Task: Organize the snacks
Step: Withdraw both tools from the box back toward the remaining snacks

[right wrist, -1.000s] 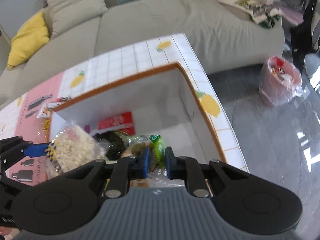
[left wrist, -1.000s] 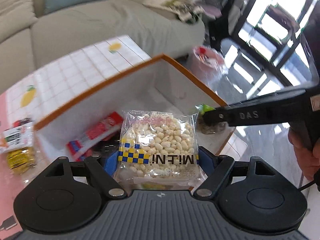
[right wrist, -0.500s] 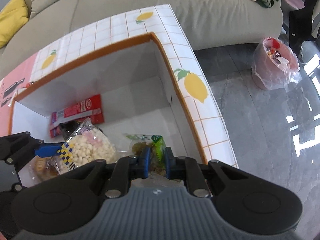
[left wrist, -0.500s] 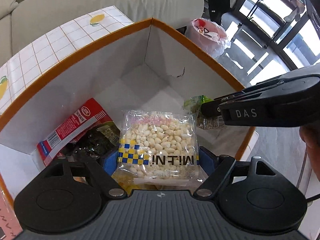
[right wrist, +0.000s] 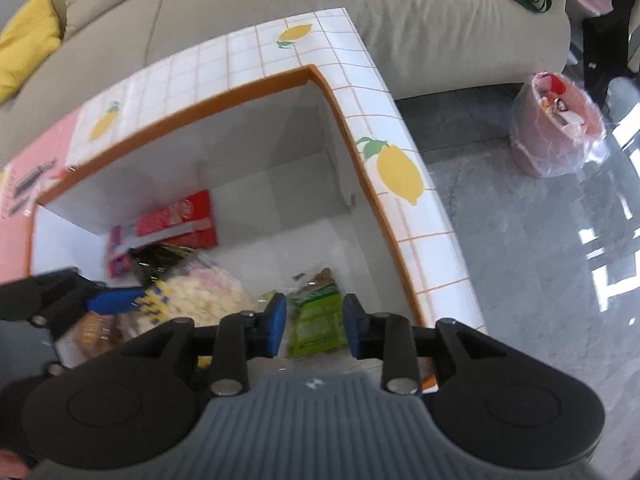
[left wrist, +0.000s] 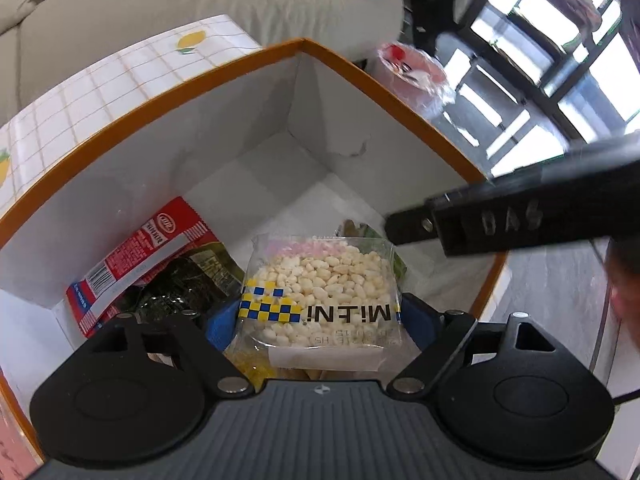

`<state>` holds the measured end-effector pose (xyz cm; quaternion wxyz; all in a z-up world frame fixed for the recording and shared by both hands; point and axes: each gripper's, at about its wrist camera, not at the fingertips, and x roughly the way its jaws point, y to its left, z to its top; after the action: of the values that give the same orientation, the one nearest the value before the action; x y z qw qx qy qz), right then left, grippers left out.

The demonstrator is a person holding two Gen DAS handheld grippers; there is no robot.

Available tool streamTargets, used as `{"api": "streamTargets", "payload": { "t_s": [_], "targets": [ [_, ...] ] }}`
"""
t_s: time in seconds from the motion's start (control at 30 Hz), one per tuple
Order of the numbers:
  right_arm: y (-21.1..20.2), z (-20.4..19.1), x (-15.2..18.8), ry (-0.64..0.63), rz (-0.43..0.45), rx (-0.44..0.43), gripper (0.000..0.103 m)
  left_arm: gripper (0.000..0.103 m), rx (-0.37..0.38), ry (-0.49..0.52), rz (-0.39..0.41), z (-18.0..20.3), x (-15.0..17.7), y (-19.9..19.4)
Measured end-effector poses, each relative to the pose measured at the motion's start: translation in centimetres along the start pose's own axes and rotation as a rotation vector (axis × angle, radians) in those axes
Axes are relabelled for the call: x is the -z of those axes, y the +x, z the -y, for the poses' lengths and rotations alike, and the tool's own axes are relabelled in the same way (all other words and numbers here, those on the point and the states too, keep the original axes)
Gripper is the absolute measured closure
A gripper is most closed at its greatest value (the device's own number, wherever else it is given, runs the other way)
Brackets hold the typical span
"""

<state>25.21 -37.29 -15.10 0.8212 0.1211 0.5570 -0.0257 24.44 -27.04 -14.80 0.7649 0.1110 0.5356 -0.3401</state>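
My left gripper (left wrist: 318, 318) holds a clear bag of pale puffed snacks (left wrist: 320, 280) with a blue-yellow checked band, low inside the white box with an orange rim (left wrist: 160, 108). Its blue pads touch both sides of the bag while the jaws are opening. In the right wrist view my right gripper (right wrist: 314, 326) is opening, its pads standing clear of a green snack packet (right wrist: 316, 320) that lies on the box floor between them. A red packet (left wrist: 136, 256) and a dark seaweed packet (left wrist: 180, 284) lie at the box's left. The right gripper's black body (left wrist: 500, 220) reaches in from the right.
The box sits at the corner of a white tiled tabletop with lemon prints (right wrist: 396, 172). A beige sofa (right wrist: 360, 0) stands behind it. A pink bin lined with a plastic bag (right wrist: 560, 136) is on the glossy grey floor to the right. A hand (left wrist: 624, 280) shows at the right edge.
Both grippers came down into the box. The right jaws parted and let go of the green packet, which now lies on the box floor. The puffed snack bag stays between the left pads.
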Motion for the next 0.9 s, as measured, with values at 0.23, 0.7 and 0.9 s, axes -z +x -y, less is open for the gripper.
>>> {"api": "streamTargets", "payload": {
  "t_s": [0.23,0.7,0.9],
  "targets": [
    [0.4,-1.4,0.1,0.030,-0.048,-0.125,0.073,0.004,0.002,0.040,0.034,0.8,0.2,-0.3],
    [1.4,-0.5,0.4,0.073,-0.073,-0.093,0.080,0.023,0.039,-0.024,0.104,-2.9,1.7,-5.5],
    [1.5,-2.6,1.0,0.062,-0.086,-0.171,0.080,0.024,-0.077,-0.127,0.177,-5.5,2.8,-9.3]
  ]
}}
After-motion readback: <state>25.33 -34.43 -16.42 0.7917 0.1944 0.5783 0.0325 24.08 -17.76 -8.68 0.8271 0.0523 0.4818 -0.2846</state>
